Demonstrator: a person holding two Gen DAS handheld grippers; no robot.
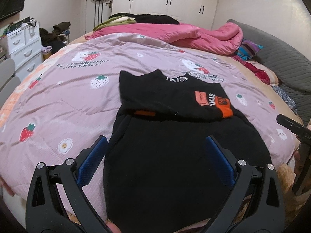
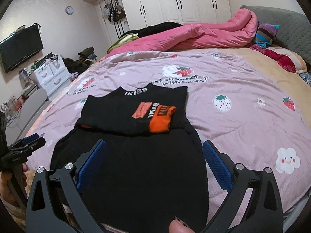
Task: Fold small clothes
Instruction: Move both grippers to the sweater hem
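Note:
A small black top [image 1: 165, 101] lies flat on the pink strawberry quilt [image 1: 68, 101], collar away from me with white lettering on it. Its orange-cuffed sleeves [image 2: 161, 120] are folded across the chest. The left gripper [image 1: 156, 144] is open, its blue pads straddling the top's lower left part just above the cloth. The right gripper [image 2: 154, 145] is open too, spread over the lower right part of the black top [image 2: 136, 165]. Each gripper shows in the other's view: the right gripper [image 1: 291, 126] at the far right edge, the left gripper [image 2: 29, 141] at the left edge.
A bunched pink duvet [image 2: 204, 35] and dark clothes [image 1: 151, 18] lie at the far side of the bed, with a striped pillow [image 2: 266, 33] by the grey headboard [image 1: 281, 58]. White drawers [image 1: 23, 48], a wall TV [image 2: 19, 46] and wardrobes [image 2: 175, 0] stand beyond. The bed's near edge is below me.

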